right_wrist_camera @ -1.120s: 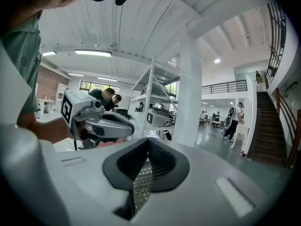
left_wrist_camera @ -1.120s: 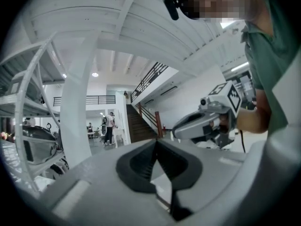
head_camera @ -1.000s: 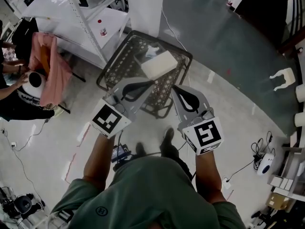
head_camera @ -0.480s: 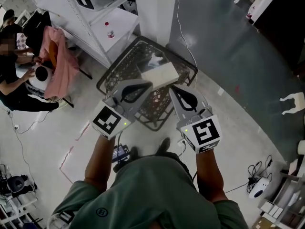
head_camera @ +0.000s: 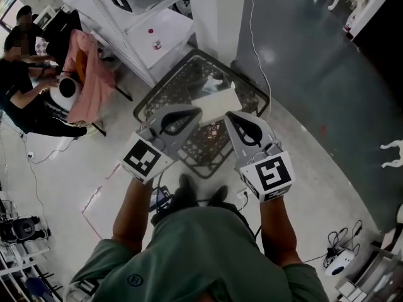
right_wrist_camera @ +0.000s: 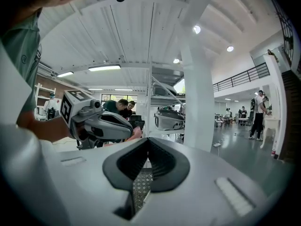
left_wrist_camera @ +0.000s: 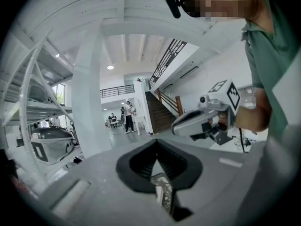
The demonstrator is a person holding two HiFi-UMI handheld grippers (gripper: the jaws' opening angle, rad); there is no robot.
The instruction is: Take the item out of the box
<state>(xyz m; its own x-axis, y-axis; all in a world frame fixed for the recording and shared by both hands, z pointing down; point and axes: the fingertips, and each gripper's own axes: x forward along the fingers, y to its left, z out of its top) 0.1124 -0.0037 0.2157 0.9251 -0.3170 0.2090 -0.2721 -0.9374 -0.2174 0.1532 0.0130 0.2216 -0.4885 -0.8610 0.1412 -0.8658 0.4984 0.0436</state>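
A dark lattice basket (head_camera: 148, 103) stands on the pale floor ahead of the person. In it lies a white flat box-like item (head_camera: 217, 103), partly hidden behind the gripper tips. My left gripper (head_camera: 191, 112) hovers over the basket's near left part, jaws shut and empty. My right gripper (head_camera: 232, 116) hangs beside it over the near right part, also shut and empty. In the left gripper view the shut jaws (left_wrist_camera: 159, 172) leave a slit showing basket mesh (left_wrist_camera: 164, 195). In the right gripper view the mesh (right_wrist_camera: 140, 186) shows below the shut jaws (right_wrist_camera: 148, 166).
A white pillar (head_camera: 214, 17) rises just beyond the basket. A white shelving rack (head_camera: 135, 24) stands at the back left. People sit by a pink cloth (head_camera: 88, 74) at the far left. Cables and a charger (head_camera: 340, 260) lie on the floor at the right.
Both grippers, shut throughout, have travelled with the person toward the basket. The pillar and rack sit closer in the frame, and the basket has slid partly under the gripper tips.
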